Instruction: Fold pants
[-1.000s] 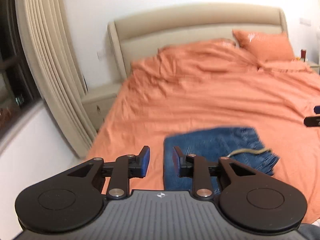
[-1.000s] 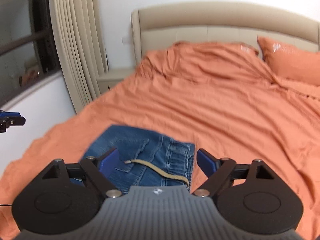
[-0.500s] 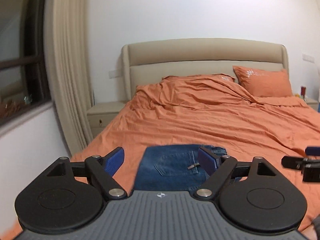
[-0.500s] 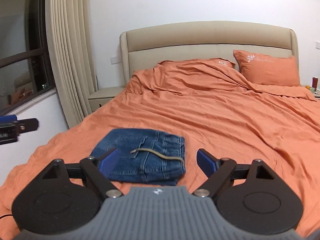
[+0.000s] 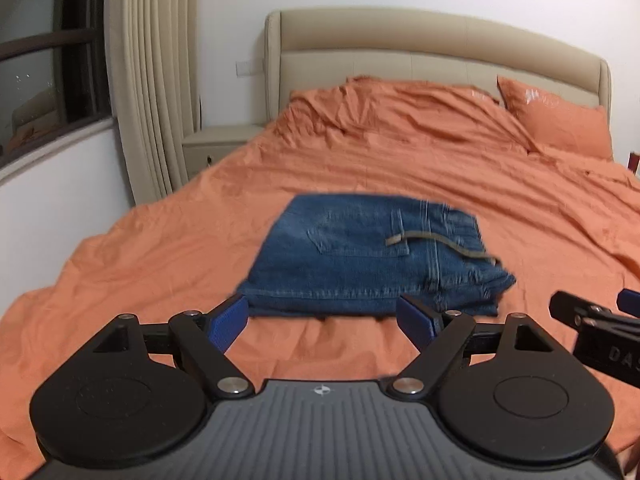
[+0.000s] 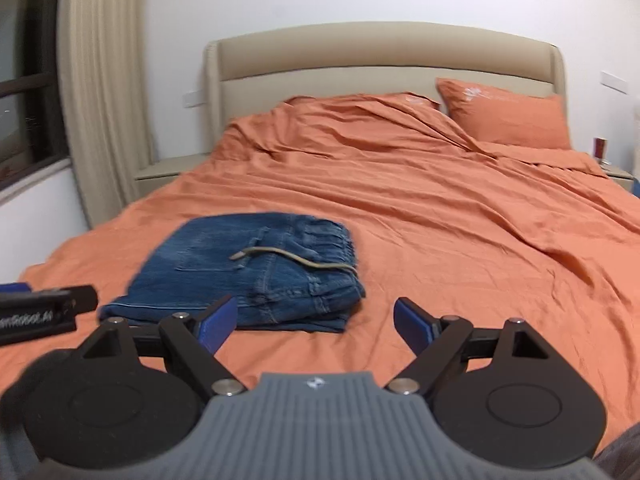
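Blue denim pants [image 5: 368, 256] lie folded into a compact stack on the orange bed sheet [image 5: 160, 264], with a tan drawstring [image 5: 440, 242] across the top. My left gripper [image 5: 324, 322] is open, just short of the stack's near edge, nothing between its blue pads. In the right wrist view the same pants [image 6: 248, 272] lie ahead and to the left. My right gripper [image 6: 316, 320] is open over bare sheet beside the stack's near right corner. Each gripper shows at the edge of the other's view.
An orange pillow [image 6: 508, 116] and a beige headboard [image 6: 380, 56] stand at the far end. A nightstand [image 5: 216, 148], a cream curtain [image 5: 148, 92] and a window lie to the left. A red can [image 6: 600, 148] sits on the right nightstand.
My left gripper's jaws went from nearly shut to wide open. Both grippers drew back from the folded pants, which now lie farther ahead on the sheet.
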{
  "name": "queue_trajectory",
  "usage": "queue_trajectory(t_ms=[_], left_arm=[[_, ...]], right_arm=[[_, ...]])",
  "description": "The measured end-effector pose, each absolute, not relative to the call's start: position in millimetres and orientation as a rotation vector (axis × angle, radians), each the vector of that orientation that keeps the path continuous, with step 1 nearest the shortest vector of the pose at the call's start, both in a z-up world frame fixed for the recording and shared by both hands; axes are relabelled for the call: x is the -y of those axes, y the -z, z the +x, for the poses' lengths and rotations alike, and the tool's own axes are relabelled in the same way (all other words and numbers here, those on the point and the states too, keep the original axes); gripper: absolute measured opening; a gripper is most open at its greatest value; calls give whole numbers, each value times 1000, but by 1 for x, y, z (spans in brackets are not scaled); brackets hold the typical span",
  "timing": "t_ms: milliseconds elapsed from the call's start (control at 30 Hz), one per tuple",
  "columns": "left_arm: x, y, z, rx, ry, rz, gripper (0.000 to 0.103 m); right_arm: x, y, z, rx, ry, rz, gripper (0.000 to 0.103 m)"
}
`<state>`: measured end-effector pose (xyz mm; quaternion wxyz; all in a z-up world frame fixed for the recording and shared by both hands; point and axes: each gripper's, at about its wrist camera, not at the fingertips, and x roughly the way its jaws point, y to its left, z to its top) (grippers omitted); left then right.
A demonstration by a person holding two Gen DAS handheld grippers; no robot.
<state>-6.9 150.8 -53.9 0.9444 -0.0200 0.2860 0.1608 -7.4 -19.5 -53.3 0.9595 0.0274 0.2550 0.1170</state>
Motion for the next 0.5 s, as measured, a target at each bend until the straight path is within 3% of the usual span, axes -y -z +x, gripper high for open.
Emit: queue_trajectory(t_ms=[500], left_arm=[[-149, 69, -1, -619, -343, -23, 97]], right_arm=[[7, 88, 15, -609, -234, 69, 82]])
